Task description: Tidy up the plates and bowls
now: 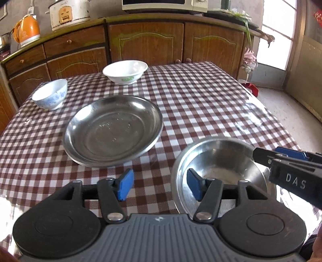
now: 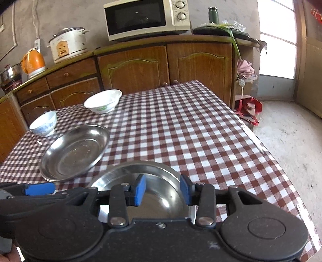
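Two hand-held tools over a desk (image 1: 201, 96) covered in brown-and-white checked cloth. Left tool (image 1: 160, 186) released, blue pads spread with nothing pressed between them; left pad (image 1: 125, 187) over bare cloth, right pad (image 1: 194, 186) seen against the inside of the deep round stainless-steel bowl (image 1: 221, 159) at the near right of the desk. Right tool (image 2: 162, 189) likewise released, both blue pads standing apart over the hollow of that same steel bowl (image 2: 140, 173), gripping neither rim nor wall; contact with the metal cannot be told. In the left wrist view, right tool (image 1: 281, 156) reaching in from the right edge above the bowl's right rim. Steel bowl resting on the cloth, upright, closest to the viewer. Beyond it and to the left, a wide shallow round stainless-steel plate (image 1: 113, 131), lying flat, apparently on a second plate of the same kind whose rim shows beneath. Farther left, near the desk edge, a small white porcelain bowl with blue pattern (image 1: 50, 93), upright. Behind the plate, near the far edge, a wider white bowl with green print (image 1: 125, 71), upright, well apart from the rest. Behind the desk, brown wooden cabinets (image 2: 140, 66) carrying a white microwave (image 2: 147, 19), a white rice cooker (image 2: 67, 44) and an orange kettle (image 2: 34, 61).
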A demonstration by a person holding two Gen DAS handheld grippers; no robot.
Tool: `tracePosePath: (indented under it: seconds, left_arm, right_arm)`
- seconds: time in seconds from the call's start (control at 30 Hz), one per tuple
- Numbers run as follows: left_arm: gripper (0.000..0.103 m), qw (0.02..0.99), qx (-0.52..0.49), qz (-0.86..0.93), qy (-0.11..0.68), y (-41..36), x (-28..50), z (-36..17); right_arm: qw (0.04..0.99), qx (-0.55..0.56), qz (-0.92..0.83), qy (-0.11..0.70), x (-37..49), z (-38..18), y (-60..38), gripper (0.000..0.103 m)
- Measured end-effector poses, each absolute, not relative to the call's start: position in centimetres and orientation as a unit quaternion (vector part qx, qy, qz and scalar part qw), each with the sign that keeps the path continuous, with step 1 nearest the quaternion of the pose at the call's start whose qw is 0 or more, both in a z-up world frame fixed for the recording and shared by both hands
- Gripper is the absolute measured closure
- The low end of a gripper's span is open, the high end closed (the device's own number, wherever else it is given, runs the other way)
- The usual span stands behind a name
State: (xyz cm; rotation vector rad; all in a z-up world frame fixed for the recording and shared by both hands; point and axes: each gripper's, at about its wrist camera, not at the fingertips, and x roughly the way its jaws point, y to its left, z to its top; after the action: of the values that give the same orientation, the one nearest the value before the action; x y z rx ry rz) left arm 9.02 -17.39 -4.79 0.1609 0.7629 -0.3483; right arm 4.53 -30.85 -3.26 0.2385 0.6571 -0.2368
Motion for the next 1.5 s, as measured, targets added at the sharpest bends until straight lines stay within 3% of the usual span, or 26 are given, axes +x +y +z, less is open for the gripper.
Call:
tracePosePath:
  seconds: [1.5]
  left_arm:
    - [0.037, 0.934, 0.044, -0.147, 0.324, -13.6, 11.1, 2.3]
  right_arm:
    - [0.955, 0.076, -0.059, 0.28, 9.3, 4.6, -27.5, 0.043]
